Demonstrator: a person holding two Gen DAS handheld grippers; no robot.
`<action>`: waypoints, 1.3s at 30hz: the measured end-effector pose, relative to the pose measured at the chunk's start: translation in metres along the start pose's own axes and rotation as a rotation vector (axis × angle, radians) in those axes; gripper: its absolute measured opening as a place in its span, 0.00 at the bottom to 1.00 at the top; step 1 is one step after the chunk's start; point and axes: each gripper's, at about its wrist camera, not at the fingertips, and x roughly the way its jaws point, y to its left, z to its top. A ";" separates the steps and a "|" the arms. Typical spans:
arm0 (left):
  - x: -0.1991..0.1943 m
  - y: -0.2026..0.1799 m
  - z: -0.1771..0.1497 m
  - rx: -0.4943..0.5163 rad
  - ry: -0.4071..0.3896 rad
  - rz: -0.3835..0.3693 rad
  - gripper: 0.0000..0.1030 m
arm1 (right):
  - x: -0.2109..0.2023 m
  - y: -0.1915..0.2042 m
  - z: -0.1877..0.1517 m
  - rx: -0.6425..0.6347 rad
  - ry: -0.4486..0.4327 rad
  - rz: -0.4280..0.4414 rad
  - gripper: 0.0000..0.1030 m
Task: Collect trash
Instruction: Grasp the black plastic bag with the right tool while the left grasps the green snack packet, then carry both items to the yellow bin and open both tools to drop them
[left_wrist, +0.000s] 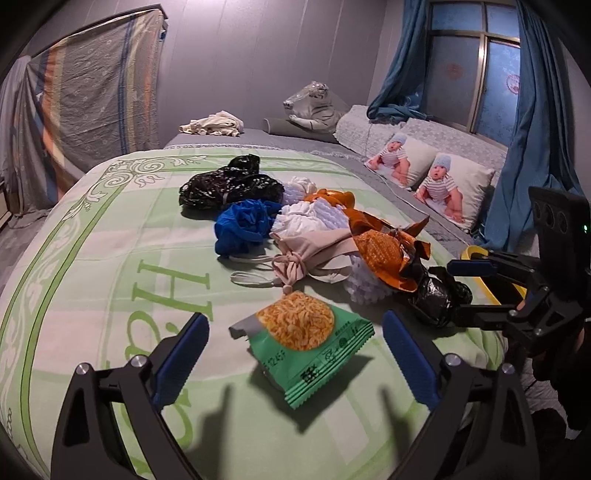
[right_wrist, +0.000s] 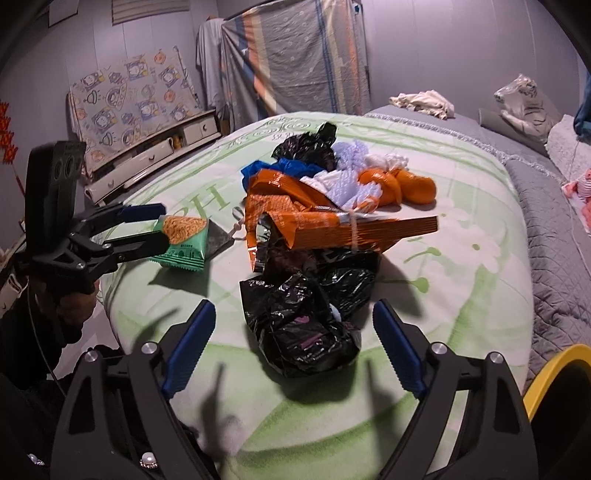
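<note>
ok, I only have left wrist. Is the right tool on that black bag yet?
Observer: No. The right tool is open, with the black bag between its fingers and the pads clear of it.
Operator: Is the orange wrapper loose?
Observer: A white band is wrapped round the orange wrapper.
Operator: Bin?
Observer: The yellow bin rim shows just right of the right tool.

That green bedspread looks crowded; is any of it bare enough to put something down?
Yes. The green bedspread is bare left of the blue bag and black bag, across the big letters. It's also bare right of the orange wrapper, toward the grey quilt. The middle is crowded.
</note>
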 end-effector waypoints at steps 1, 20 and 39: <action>0.003 -0.001 0.001 0.013 0.008 0.003 0.82 | 0.003 -0.002 0.000 -0.002 0.009 -0.006 0.76; 0.028 -0.002 0.004 0.031 0.082 0.040 0.09 | 0.025 -0.017 -0.002 0.065 0.061 0.051 0.41; -0.036 -0.009 0.023 -0.060 -0.118 0.040 0.07 | -0.077 -0.017 -0.010 0.185 -0.171 0.076 0.36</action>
